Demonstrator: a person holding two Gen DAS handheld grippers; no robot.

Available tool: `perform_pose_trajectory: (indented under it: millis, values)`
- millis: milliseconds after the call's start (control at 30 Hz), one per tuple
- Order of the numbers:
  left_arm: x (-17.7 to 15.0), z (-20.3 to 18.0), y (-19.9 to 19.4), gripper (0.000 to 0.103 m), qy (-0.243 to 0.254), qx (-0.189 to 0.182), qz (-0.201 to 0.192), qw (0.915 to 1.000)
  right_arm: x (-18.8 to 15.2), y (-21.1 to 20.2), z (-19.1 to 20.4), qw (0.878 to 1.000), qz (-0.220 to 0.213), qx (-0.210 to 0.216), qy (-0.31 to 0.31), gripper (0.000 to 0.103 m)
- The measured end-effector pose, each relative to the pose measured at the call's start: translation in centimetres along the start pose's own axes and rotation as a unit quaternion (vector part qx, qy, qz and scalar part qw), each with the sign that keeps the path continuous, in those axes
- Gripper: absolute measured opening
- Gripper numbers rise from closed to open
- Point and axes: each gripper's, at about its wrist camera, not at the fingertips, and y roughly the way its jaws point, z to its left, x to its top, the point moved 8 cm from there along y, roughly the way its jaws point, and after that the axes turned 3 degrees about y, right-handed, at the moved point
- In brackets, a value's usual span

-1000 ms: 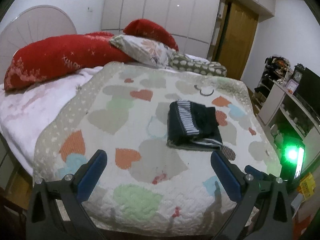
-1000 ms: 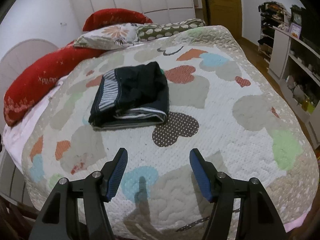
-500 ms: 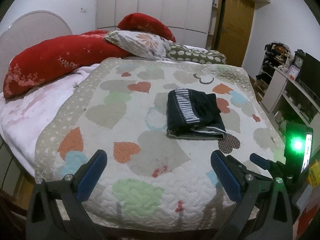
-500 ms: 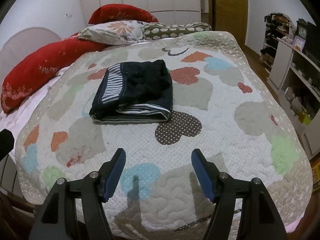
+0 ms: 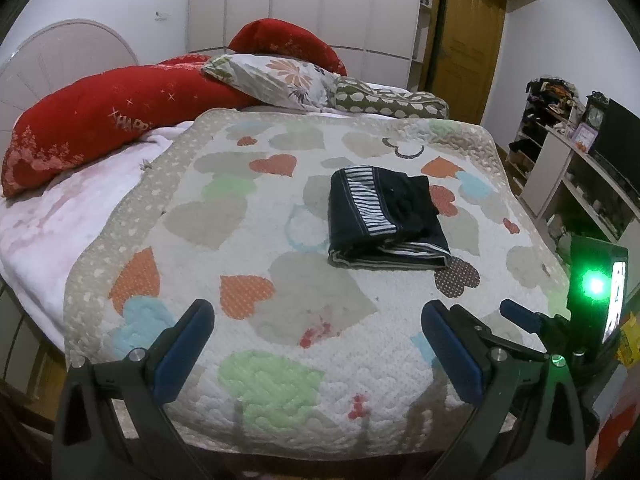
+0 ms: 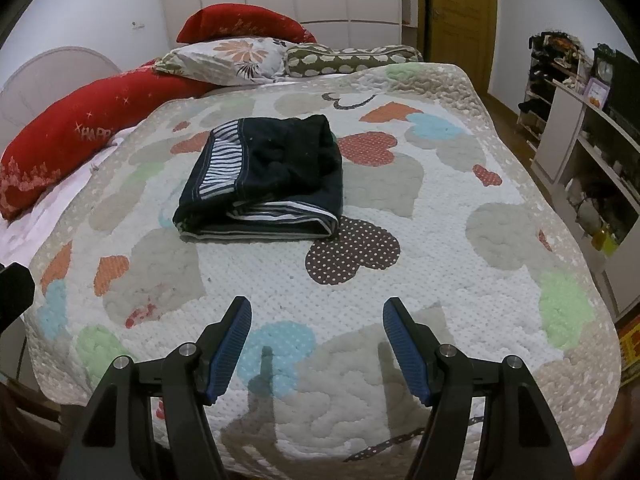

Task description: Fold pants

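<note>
The dark pants (image 5: 384,216) with a striped band lie folded in a compact rectangle on the heart-patterned quilt (image 5: 280,320), toward its middle; they also show in the right wrist view (image 6: 268,184). My left gripper (image 5: 318,320) is open and empty, held over the near edge of the bed, well short of the pants. My right gripper (image 6: 317,316) is open and empty, also over the near part of the quilt (image 6: 440,240), apart from the pants. The right gripper shows at the right edge of the left wrist view (image 5: 560,328) with a green light.
Red pillows (image 5: 108,120), a floral pillow (image 5: 280,76) and a spotted bolster (image 5: 388,100) lie at the head of the bed. White shelves (image 5: 580,184) with clutter stand to the right. A wooden door (image 5: 464,36) and white wardrobe are behind.
Both grippers have drawn back and risen slightly from the bed, so the pants look a little farther off. The pants have not moved. Both grippers stay open.
</note>
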Motion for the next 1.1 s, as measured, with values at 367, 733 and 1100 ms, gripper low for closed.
perform_pose_trajectory:
  millis: [367,733,1100]
  values:
    - [-0.5,0.1,0.7,0.103,-0.005,-0.008,0.016,0.9998,-0.2,0.1,0.0,1.0,0.0,-0.003,-0.002,0.073]
    - [-1.1,0.2,1.5,0.103,-0.01,-0.007,0.034,0.9994,-0.4,0.1,0.0,1.0,0.0,-0.004,-0.001,0.073]
    - [-1.5,0.4,2.0,0.103,-0.01,-0.005,0.043,0.999,-0.6,0.2,-0.1,1.0,0.002,-0.004,-0.001,0.073]
